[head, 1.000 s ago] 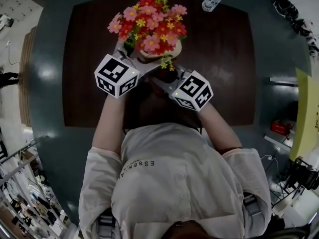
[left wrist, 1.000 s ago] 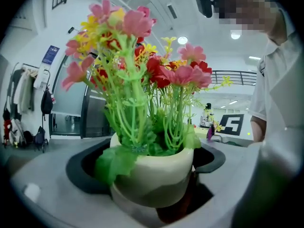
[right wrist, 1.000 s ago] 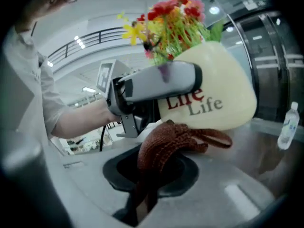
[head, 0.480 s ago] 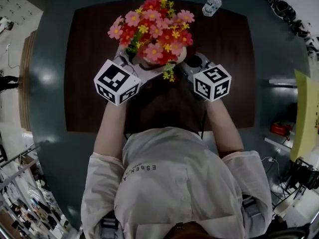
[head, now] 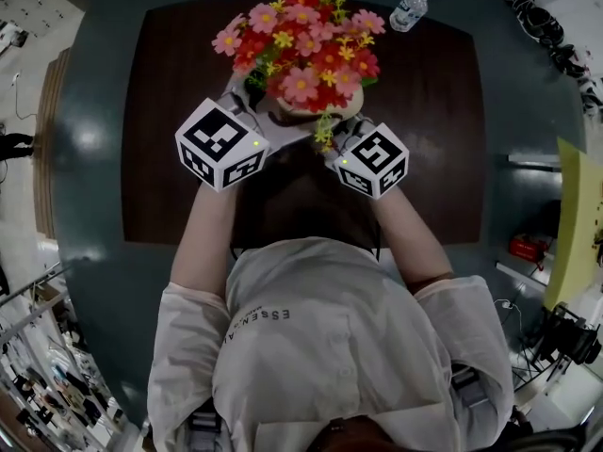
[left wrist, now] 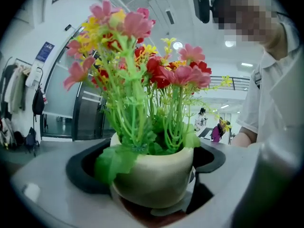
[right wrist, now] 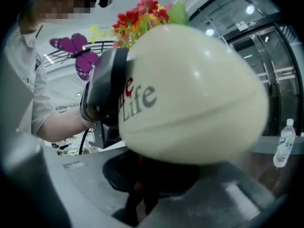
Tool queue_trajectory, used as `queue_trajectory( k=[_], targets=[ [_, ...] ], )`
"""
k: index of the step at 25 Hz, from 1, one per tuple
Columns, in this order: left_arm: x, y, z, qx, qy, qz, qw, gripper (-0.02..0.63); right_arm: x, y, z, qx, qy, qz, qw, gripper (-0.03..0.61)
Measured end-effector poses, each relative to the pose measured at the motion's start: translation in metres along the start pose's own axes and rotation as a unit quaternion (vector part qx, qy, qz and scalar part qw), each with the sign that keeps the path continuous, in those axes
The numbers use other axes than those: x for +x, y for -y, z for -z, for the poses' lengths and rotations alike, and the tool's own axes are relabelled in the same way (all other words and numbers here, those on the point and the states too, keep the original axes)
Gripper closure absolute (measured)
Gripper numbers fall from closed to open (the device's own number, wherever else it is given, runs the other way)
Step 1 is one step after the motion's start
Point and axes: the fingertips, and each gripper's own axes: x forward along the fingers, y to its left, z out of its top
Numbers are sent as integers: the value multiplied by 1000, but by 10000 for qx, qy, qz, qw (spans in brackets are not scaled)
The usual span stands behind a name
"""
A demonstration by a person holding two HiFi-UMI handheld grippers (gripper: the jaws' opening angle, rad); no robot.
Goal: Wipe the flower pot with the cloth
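Head view: a dark brown counter [head: 424,158] stands on a teal floor [head: 94,205], with the flower pot [head: 316,111] at 12 o'clock and a water bottle [head: 409,10] at 1 o'clock.

Left gripper view: the left hand-held gripper [left wrist: 145,167] is clenched on the pot's sides, with glass doors [left wrist: 85,120] behind.

Right gripper view: the right hand-held gripper [right wrist: 152,196] is grasping a dark cloth [right wrist: 136,188] under the pot. A purple butterfly [right wrist: 78,51] hangs at 10 o'clock.

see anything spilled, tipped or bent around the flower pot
Nothing spilled or broken. One small oddity: a sprig of yellow flowers droops out over the rim of the pot, hanging toward the person between the left claw, which grips the pot, and the right claw with its dark cloth. The bottle stands upright.
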Motion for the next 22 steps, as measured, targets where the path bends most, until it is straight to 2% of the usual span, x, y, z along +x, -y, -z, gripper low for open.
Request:
queue_trajectory(
  k=[2,6,8,11,14,19,22],
  targets=[
    [-1,3,3,109,-102,-27,9999,71,9,-8,8,38,-41,-172,9998,528],
    [-6,-1,2,30,-49,-57,10000,75,21,-31,4,-90,119,-640,9978,528],
    [-11,-5,3,5,-48,-80,10000,77,27,-40,6,-187,171,-724,9971,528],
    [-13,-8,7,-54,45,-154,9999,78,24,-34,13,-287,84,-551,9980,528],
    [-25,-13,8,-152,252,-252,9992,80,18,-25,21,-154,-44,-326,9993,528],
    [-41,-11,6,-235,516,-206,9982,80,1,8,23,312,2,503,9982,528],
    [-43,-9,10,-235,610,-182,9977,80,0,5,20,346,56,493,9982,528]
  ],
)
